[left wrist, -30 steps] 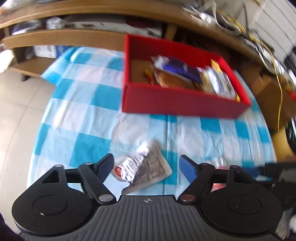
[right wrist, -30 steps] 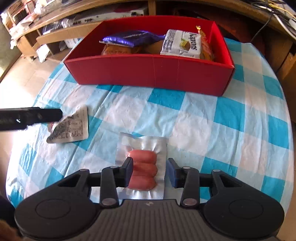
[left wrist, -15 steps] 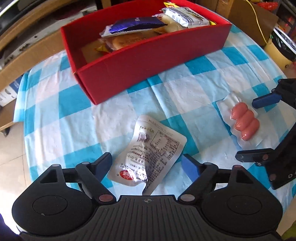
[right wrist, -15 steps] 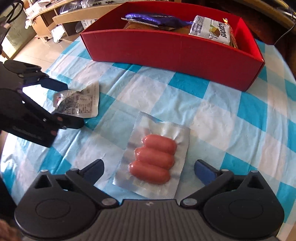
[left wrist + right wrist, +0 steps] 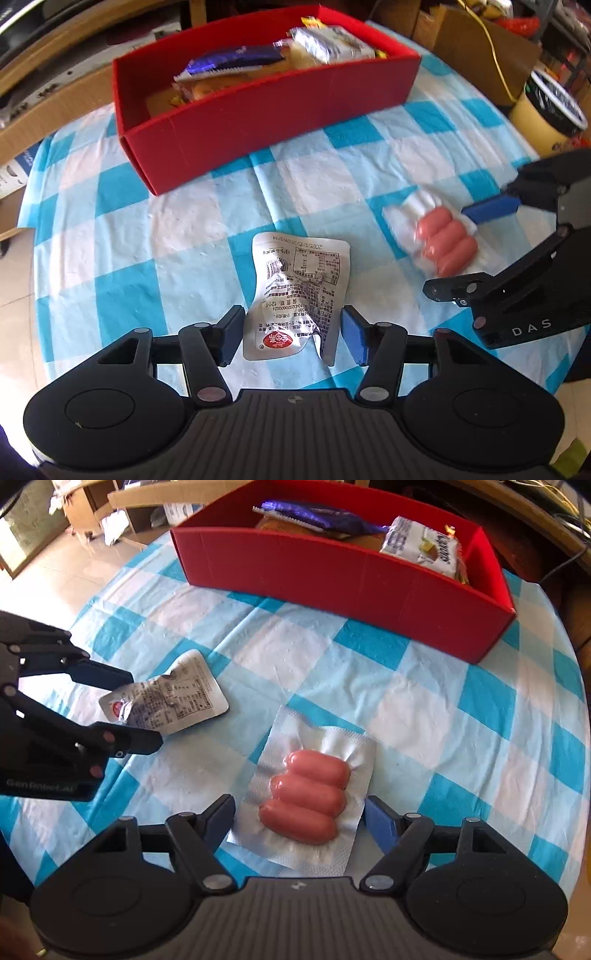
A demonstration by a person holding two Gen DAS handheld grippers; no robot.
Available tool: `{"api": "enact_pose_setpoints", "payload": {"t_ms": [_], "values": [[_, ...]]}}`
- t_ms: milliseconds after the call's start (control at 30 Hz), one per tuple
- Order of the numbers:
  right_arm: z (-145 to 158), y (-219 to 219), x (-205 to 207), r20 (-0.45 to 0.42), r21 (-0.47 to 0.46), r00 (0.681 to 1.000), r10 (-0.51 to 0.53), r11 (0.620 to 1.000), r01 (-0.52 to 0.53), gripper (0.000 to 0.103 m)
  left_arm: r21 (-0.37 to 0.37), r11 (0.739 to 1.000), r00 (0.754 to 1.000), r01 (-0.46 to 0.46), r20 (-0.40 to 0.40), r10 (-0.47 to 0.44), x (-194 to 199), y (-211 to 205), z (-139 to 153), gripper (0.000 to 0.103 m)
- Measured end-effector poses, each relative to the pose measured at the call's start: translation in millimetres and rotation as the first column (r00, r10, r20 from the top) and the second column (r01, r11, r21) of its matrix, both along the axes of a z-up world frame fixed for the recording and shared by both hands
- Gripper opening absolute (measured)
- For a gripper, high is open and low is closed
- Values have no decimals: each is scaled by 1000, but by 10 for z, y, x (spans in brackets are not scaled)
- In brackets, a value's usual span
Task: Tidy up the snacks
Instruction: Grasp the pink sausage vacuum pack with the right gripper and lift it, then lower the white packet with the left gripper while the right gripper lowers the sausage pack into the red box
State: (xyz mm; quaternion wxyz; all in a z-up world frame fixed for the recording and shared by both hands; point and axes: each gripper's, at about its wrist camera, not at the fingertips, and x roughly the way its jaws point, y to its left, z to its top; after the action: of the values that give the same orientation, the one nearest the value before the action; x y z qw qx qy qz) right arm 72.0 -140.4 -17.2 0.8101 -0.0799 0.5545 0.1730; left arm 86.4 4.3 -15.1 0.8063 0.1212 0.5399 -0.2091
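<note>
Two grippers w/ blue pads point steeply down at a table w/ a blue-white checked cloth (image 5: 122, 251), each straddling its own snack pkt.

Left gripper (image 5: 291, 338): tilted down over the near edge of the table, jaws closing on either side of the lower end of a silver sachet (image 5: 299, 291) w/ black print & a red logo. Sachet lies crumpled on the cloth, label side up. Pads sit just beside its edges; contact not clear, gap visible on the right side. Seen from the right wrist cam, the same gripper (image 5: 138, 710) comes in from the left, one finger above the sachet (image 5: 166, 701), one below.

Right gripper (image 5: 299, 823): also pitched down, jaws closing w/ a vacuum-sealed sausage pack (image 5: 310, 797) between them, three pink sausages on clear film. Pads stand just off the film edges on both sides, not pressing. Pack lies flat on the cloth. From the left wrist cam this gripper (image 5: 458, 251) enters at right, fingers either side of the sausage pack (image 5: 443, 243).

Sachet & sausage pack lie near each other, apart, sachet to the left.

Further back: red box (image 5: 332, 568), open top, on the cloth, well beyond both pkts. Inside it, a purple wrapper (image 5: 310, 517), a white-blue snack bag (image 5: 424, 546) & an orange-brown pkt partly hidden.

Behind the table: wooden shelving (image 5: 44, 74), cardboard boxes, cables, a yellow tub (image 5: 543, 110) at far right.
</note>
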Motion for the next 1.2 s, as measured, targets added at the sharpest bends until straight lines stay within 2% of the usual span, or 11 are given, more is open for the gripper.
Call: {"api": "enact_pose_setpoints", "payload": {"t_ms": [33, 67, 167, 233, 367, 467, 567, 600, 633, 867, 1200], "values": [[49, -22, -2, 5, 11, 1000, -8, 1000, 8, 76, -19, 1000, 1000, -17, 4, 17, 6, 15, 34, 63], [96, -55, 4, 11, 25, 1000, -22, 999, 22, 56, -40, 999, 999, -34, 4, 34, 13, 30, 69, 63], [110, -126, 40, -11, 29, 999, -32, 999, 32, 53, -55, 997, 998, -53, 18, 54, 19, 21, 121, 63], [97, -174, 52, -29, 69, 998, -55, 996, 57, 54, -56, 997, 998, -62, 3, 62, 19, -1, 82, 64], [25, -143, 53, -69, 102, 996, -55, 993, 62, 99, -38, 998, 999, -50, -20, 49, 15, -57, -11, 64], [-95, 14, 10, -92, 71, 996, -1, 997, 7, 100, -37, 998, 999, -48, -28, 47, 25, -51, -37, 64], [-151, 163, -76, -24, -33, 998, 53, 998, -54, 98, -18, 999, 998, -48, -38, 47, 24, -37, -102, 65], [-145, 162, -82, -23, -29, 998, 54, 998, -55, 95, -11, 999, 999, -41, -26, 41, 13, -43, -101, 65], [-122, 135, -69, -23, -30, 999, 46, 998, -47, 83, -7, 999, 999, -41, -22, 41, 7, -45, -95, 65], [-25, -125, -73, -43, 17, 999, -24, 1000, 25, 82, -51, 997, 998, -61, 15, 61, -12, -9, 85, 64], [460, -289, -37, 91, 126, 990, -107, 988, 95, 82, -181, 974, 987, -135, 63, 148, 46, 75, 422, 64]]}}
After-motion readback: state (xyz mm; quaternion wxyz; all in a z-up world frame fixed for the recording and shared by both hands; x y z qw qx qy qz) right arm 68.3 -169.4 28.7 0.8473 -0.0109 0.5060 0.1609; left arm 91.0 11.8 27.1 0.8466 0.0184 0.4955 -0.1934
